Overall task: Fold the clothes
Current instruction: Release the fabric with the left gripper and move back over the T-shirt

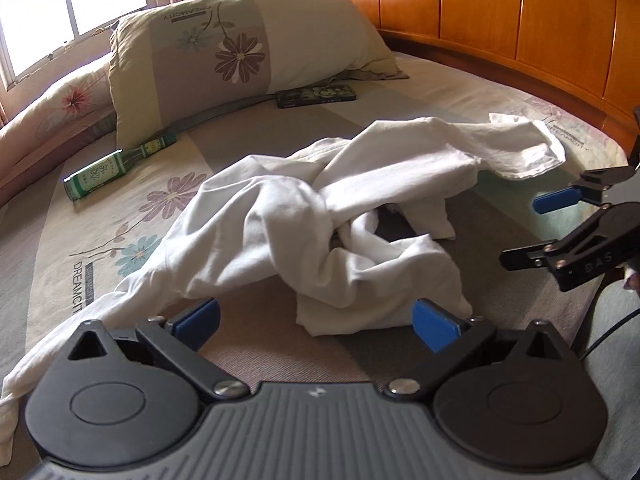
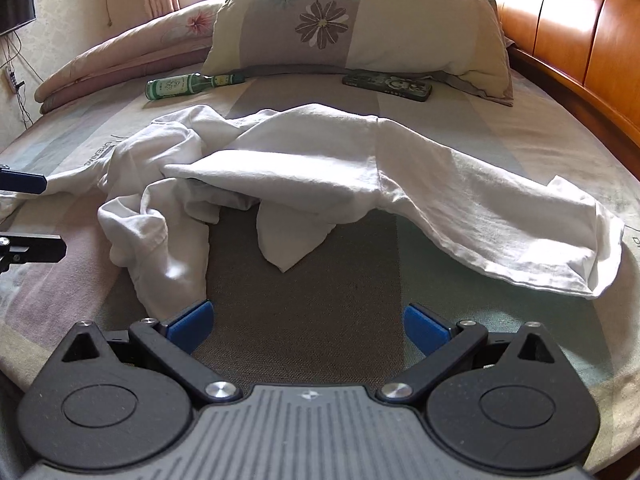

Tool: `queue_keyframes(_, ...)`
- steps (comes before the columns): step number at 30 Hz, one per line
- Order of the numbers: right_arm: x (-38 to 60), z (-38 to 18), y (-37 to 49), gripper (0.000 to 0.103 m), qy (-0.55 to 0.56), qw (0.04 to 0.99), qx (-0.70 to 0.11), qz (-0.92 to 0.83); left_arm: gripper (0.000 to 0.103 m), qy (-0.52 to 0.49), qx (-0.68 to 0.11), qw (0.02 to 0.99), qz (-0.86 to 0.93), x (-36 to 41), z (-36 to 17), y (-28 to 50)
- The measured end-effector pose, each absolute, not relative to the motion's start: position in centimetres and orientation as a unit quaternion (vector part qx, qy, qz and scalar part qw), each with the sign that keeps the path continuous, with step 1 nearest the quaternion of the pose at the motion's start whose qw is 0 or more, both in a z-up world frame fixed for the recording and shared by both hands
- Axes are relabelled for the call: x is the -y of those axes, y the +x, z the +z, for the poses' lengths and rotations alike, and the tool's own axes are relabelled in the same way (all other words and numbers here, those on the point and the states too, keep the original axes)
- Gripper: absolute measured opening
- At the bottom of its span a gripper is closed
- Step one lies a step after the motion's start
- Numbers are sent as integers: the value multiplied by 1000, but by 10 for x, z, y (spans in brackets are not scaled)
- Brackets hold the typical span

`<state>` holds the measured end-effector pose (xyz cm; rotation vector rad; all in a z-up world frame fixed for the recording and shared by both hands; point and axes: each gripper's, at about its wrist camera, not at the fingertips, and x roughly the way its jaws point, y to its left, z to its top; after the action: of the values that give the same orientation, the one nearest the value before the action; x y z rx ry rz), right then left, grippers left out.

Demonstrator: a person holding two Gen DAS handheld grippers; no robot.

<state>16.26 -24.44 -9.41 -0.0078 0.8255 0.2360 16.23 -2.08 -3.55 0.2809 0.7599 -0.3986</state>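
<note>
The crumpled white garment (image 1: 320,216) sprawls unfolded on the bed (image 2: 304,320), long axis running crosswise before both grippers; the left gripper (image 1: 316,322) and right gripper (image 2: 306,326), each spread and holding nothing, sit just beside its near edge.

left gripper (image 1: 316,322) jaws spread, right gripper (image 2: 307,322) likewise

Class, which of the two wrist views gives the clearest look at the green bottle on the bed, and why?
The left wrist view: the bottle lies large on its side, label and neck plainly visible near the pillow. The right wrist view shows the same bottle farther off and smaller.
</note>
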Motion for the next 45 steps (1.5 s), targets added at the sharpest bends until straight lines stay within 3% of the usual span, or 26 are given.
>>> queue_keyframes(11,249,-123,246,103,53,898,-388,202,102,118,-360,909,-171,47,-62,223)
queue_keyframes(18,256,-114,271,103,-5,920,-358,159,102,136,-339,925,-101,40,-55,268)
queue_keyframes(26,295,-94,272,103,28,931,-351,94,102,127,-350,920,-121,34,-54,237)
queue_keyframes(32,273,-95,234,103,30,921,-357,156,102,113,-356,919,-129,28,-49,203)
queue_keyframes(34,265,-97,228,95,40,914,-361,181,102,109,-357,919,-127,29,-49,193)
queue_keyframes(36,256,-100,226,80,42,908,-366,199,102,100,-361,919,-127,29,-50,186)
queue_keyframes(39,236,-107,226,67,19,902,-373,215,102,94,-366,917,-126,28,-54,184)
queue_keyframes(45,191,-114,229,64,-153,901,-341,219,102,90,-376,914,-121,27,-61,182)
